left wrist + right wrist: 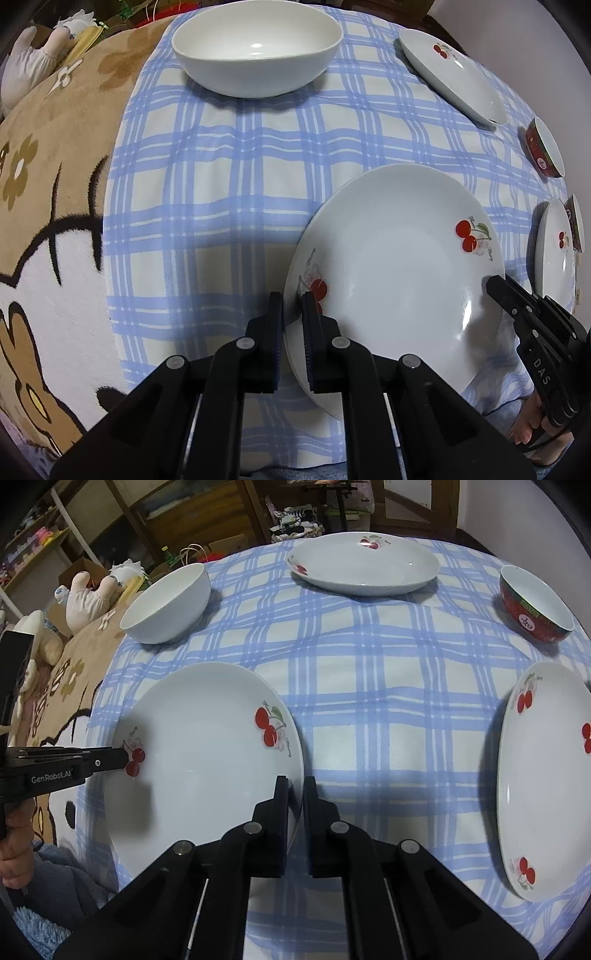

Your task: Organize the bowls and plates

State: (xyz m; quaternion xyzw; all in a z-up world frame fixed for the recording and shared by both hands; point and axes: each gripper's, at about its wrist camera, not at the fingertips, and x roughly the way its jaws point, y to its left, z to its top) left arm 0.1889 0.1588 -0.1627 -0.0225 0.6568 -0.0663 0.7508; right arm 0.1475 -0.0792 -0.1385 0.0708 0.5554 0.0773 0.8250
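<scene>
Both tools clamp the same cherry-print plate from opposite sides: the left tool (291, 321) is pinched tight on the rim on its own side, one pad inside the dish and one outside, while the right tool (295, 805) grips the facing rim in the same manner. The cherry-print plate (399, 266) sits at the near edge of the table, on a blue-checked cloth (229, 192), spanning the gap between the two tools with its width running from one to the other.

Farther back stand a plain white bowl (256, 48) on the left and a second cherry plate (364, 566) toward the far edge. A red-patterned bowl (535, 605) and a third cherry plate (546, 779) lie to the right, nearer the right hand's side.

With matched grips on both rims, the plate looks ready to be lifted level; the nearest stacking partner appears to be the third cherry plate on the right, so any carry would likely travel that way, and uneven lifting could tip it.
</scene>
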